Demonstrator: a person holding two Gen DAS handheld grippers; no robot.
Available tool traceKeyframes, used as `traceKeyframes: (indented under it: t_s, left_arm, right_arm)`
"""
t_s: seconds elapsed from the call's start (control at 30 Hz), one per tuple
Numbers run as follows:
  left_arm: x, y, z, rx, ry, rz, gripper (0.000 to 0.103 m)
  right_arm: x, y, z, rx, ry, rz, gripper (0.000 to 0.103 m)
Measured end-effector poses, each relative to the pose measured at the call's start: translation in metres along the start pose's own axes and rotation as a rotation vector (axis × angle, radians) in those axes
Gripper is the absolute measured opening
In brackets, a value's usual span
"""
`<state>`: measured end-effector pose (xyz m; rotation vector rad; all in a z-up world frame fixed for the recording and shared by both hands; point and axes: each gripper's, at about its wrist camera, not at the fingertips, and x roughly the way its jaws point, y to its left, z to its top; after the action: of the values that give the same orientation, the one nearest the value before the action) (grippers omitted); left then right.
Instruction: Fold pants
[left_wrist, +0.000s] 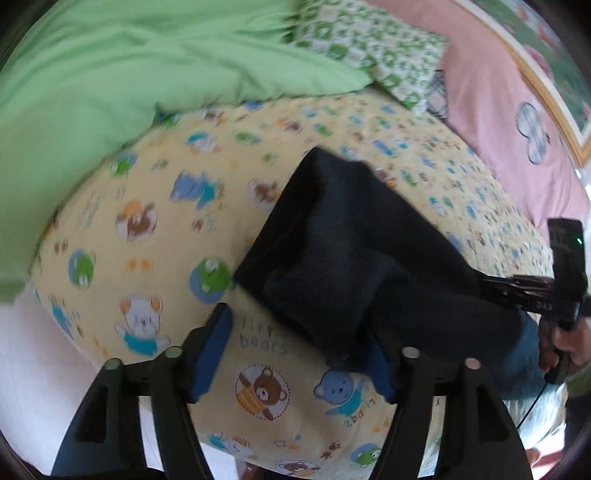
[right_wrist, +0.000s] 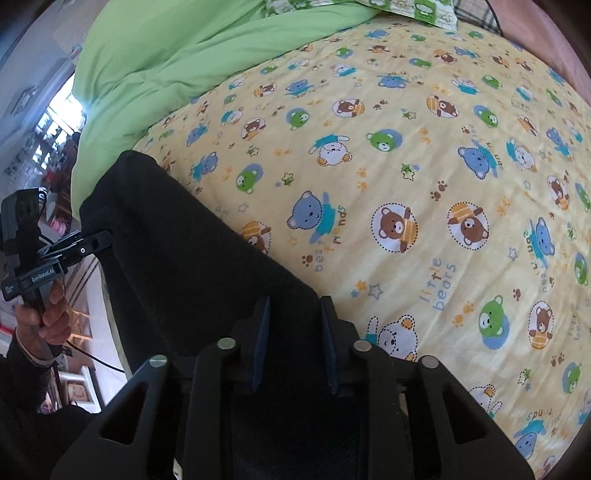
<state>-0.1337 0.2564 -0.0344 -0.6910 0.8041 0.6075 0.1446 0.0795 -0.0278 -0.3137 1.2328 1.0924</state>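
Dark navy pants (left_wrist: 340, 251) lie on a yellow bear-print bed sheet (left_wrist: 155, 236); they also show in the right wrist view (right_wrist: 177, 258). My left gripper (left_wrist: 299, 354) is open, its right finger (left_wrist: 380, 369) under the pants' near corner, its left finger (left_wrist: 210, 350) on bare sheet. In the right wrist view the left gripper (right_wrist: 99, 240) touches the pants' left edge. My right gripper (right_wrist: 295, 339) has its jaws narrowly apart around the pants' near edge. In the left wrist view the right gripper (left_wrist: 491, 288) appears shut on the pants' right side.
A green duvet (left_wrist: 110, 74) is bunched at the head of the bed, beside a green patterned pillow (left_wrist: 373, 44). A pink cover (left_wrist: 498, 96) lies at the right. The bed's edge and white floor (left_wrist: 37, 369) are at the lower left.
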Motion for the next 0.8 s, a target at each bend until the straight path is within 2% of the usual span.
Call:
traceKeyframes:
  t_s: [0.13, 0.2, 0.3, 0.37, 0.47, 0.5, 0.6, 0.7, 0.73, 0.8]
  left_arm:
    - [0.008, -0.007, 0.007, -0.006, -0.01, 0.008, 0.072]
    - [0.014, -0.012, 0.014, -0.005, -0.011, -0.041, 0.054]
    - [0.009, -0.02, 0.027, 0.015, -0.037, -0.105, 0.035]
    - [-0.008, -0.028, 0.035, 0.055, -0.088, -0.159, 0.031]
    - [-0.027, -0.038, 0.039, 0.125, -0.152, -0.193, 0.027]
    - [-0.028, -0.041, 0.038, 0.156, -0.16, -0.183, 0.027]
    - [-0.007, -0.034, 0.035, 0.165, -0.107, -0.163, 0.027]
    - [0.015, -0.025, 0.027, 0.192, -0.071, -0.127, 0.027]
    - [0.02, -0.021, 0.025, 0.198, -0.06, -0.128, 0.028]
    - [0.015, -0.016, 0.02, 0.205, -0.07, -0.133, 0.032]
  right_arm:
    - [-0.005, 0.003, -0.005, -0.004, -0.043, -0.027, 0.017]
    - [-0.007, 0.006, -0.006, -0.003, -0.078, -0.051, 0.015]
    - [-0.016, 0.009, -0.006, 0.003, -0.137, -0.09, 0.012]
    - [-0.028, 0.012, -0.002, -0.005, -0.19, -0.134, 0.01]
    - [-0.046, 0.016, 0.003, -0.018, -0.264, -0.207, 0.009]
    - [-0.051, 0.02, 0.004, -0.033, -0.3, -0.261, 0.009]
    - [-0.047, 0.017, 0.002, -0.005, -0.339, -0.294, 0.009]
    - [-0.017, 0.013, -0.001, 0.002, -0.3, -0.334, 0.01]
    - [0.0, 0.011, -0.002, -0.003, -0.257, -0.355, 0.015]
    - [0.007, 0.008, -0.006, 0.003, -0.272, -0.398, 0.028]
